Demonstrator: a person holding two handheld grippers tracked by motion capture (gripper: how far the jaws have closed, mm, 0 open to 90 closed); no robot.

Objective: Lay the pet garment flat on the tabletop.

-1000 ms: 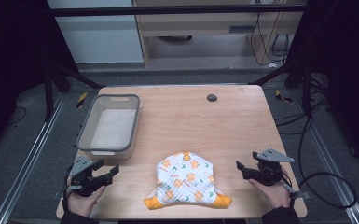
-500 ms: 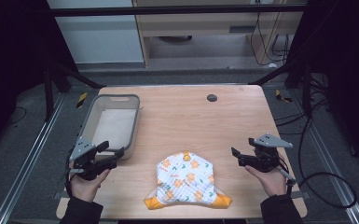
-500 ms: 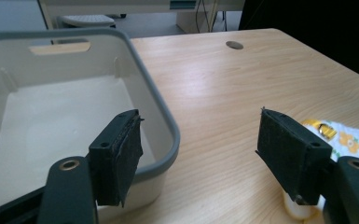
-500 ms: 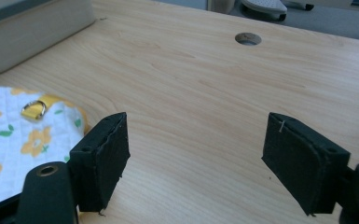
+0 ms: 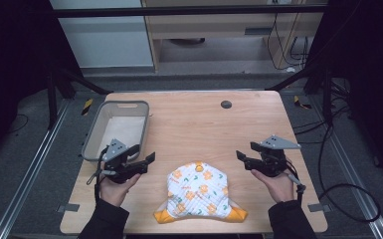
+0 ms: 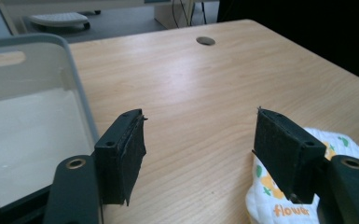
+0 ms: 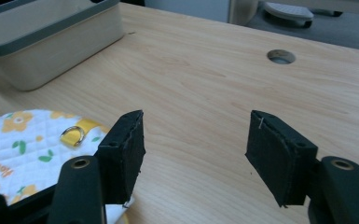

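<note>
Quilted white cotton with orange flowers: the bib-like cloth (image 5: 199, 195) lies flat at the near edge of the table (image 5: 204, 119), between my two hands and touching neither gripper. My left gripper (image 5: 142, 162) hovers just to its left, jaws spread, nothing between the pads. My right gripper (image 5: 243, 159) hovers just to its right; its jaws have just been closing a little, but they are apart and grasp nothing. In the right gripper view a metal ring on a yellow tab (image 7: 73, 134) sits near my jaw, at the cloth's far edge.

Farther off, the grey bin (image 5: 117, 130) stands on the table's left side, beyond my left gripper. A round cable hole (image 5: 226, 104) lies towards the far edge.

Risk, as I judge it: the cloth is thin and flat on smooth wood, so a shallow pinch may slide off or catch one layer only. Uneven lifting would let it sag and drag.
</note>
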